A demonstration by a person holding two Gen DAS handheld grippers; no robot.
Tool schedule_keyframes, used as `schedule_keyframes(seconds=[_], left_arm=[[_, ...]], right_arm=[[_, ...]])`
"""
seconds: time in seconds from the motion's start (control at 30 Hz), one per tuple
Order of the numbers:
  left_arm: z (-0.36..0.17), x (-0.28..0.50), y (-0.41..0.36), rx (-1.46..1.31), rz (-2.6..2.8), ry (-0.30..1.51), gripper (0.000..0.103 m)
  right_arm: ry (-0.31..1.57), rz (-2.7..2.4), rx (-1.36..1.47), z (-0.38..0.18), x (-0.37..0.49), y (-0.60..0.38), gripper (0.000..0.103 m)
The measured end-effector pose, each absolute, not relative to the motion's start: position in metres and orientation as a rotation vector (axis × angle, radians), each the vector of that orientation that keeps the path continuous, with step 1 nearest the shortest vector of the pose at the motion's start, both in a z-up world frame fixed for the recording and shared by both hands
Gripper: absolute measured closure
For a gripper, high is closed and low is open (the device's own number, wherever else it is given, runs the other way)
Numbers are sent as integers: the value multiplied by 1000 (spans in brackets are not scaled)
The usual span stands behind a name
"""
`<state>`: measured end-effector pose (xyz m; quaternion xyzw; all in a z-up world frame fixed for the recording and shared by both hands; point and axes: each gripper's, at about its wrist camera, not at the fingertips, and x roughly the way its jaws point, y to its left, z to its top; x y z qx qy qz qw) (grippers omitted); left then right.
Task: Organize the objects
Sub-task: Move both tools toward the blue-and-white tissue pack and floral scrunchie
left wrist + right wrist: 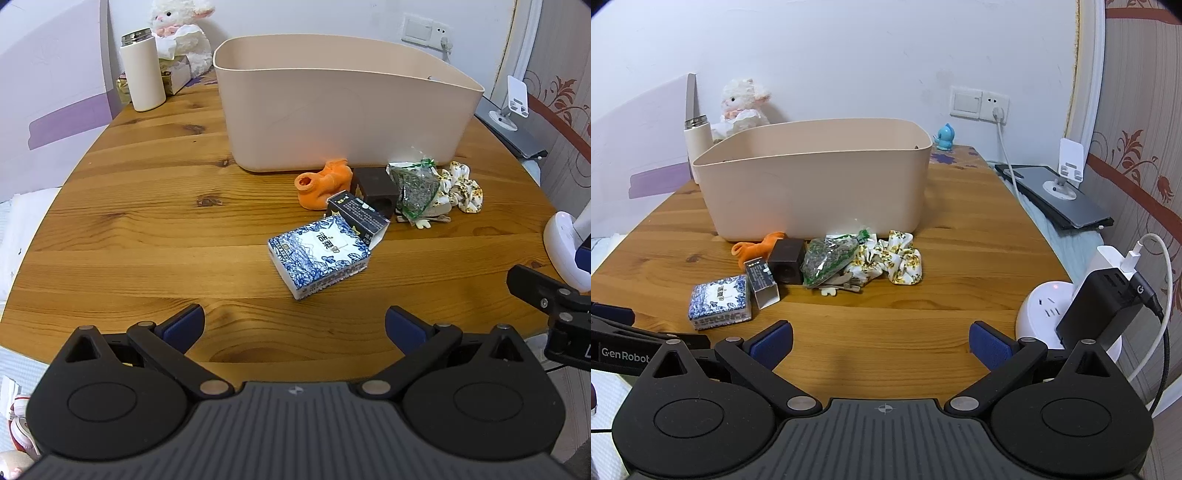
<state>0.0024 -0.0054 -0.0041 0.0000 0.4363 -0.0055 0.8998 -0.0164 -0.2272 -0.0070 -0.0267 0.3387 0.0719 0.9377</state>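
Both my grippers hang spread apart over the wooden table (129, 206), holding nothing.

My left gripper (294, 326) and right gripper (881, 345) sit low in frame. At centre, the blue-and-white patterned tissue pack (319, 256) lies nearest, touching a black carton (360, 214); behind, an orange toy (325, 182), green-speckled bag (415, 188) and floral scrunchie (461, 188) line the beige plastic bin (343, 122).
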Motion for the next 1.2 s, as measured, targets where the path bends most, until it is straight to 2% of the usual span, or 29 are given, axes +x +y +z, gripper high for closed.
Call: schedule_keyframes(seconds=[1.2], left_arm=[[-24,39,-2,-3,32,938,0]], right_arm=[[724,128,-77,-23,17,-233,0]])
